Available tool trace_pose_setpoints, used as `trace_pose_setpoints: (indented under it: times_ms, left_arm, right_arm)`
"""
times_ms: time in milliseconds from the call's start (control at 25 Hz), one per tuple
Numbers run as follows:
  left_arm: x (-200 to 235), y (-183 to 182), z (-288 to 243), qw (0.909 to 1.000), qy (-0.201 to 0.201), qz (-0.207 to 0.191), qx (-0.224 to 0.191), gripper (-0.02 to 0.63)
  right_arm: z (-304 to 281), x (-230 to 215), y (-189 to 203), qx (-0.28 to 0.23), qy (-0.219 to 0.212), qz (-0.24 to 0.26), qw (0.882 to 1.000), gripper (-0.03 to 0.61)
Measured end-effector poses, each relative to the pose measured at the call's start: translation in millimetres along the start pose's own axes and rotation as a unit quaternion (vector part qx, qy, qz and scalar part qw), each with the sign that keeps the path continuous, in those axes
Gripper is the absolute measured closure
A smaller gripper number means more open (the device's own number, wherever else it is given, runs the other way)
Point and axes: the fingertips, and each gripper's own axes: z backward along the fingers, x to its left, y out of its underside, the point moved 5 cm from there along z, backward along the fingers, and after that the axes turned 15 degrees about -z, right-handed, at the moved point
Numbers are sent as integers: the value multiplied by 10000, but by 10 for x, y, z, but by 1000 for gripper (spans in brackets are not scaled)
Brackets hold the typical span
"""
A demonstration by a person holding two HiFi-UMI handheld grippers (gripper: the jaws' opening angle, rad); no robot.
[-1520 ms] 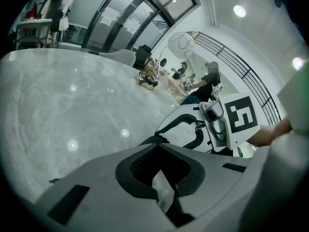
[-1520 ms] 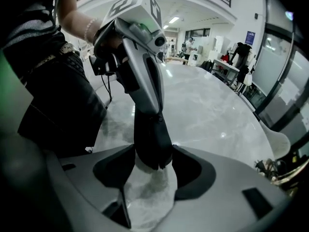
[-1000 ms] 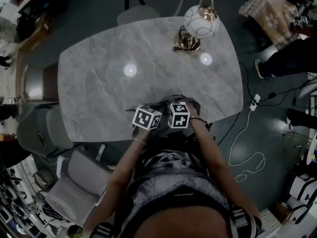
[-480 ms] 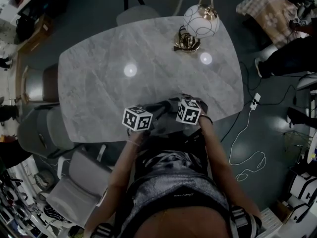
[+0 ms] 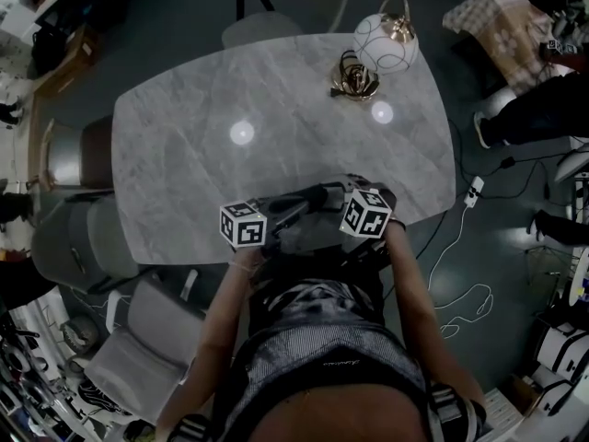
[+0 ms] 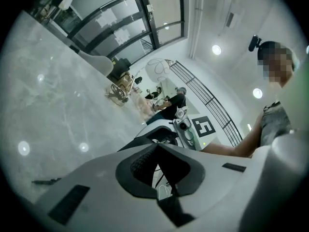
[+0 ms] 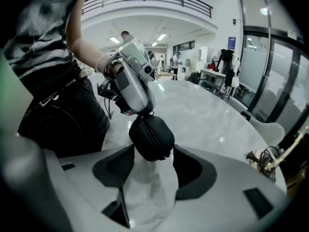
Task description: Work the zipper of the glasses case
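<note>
The black glasses case hangs off the marble table, one end pinched by my left gripper, which is shut on it. In the left gripper view the left gripper has its jaws together and hides the case. My right gripper is open, its jaws having just been opening, and the case's lower end sits at the gap between its fingertips without the pads pressing on it. In the head view the case is a dark shape between the two marker cubes near the table's front edge.
A brass lamp with a glass globe stands at the table's far right. A chair is behind the table, grey chairs are at the left. A cable lies on the floor at the right.
The two marker cubes have drawn apart: the left one went left and toward the table's edge, the right one went right. The case now shows stretched between them.
</note>
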Motion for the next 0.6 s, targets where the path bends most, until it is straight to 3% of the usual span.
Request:
trace_pose_setpoints:
  times_ms: [360,600]
  left_arm:
    - [55,149,684,9991,-116,203,-344,606]
    - [76,79,920,9959,120,280,-847,606]
  right_arm:
    - [-327,336,-512,-389,-592,229,9972,276]
    - [-352,446,-770,-484,-577,404,9963,276]
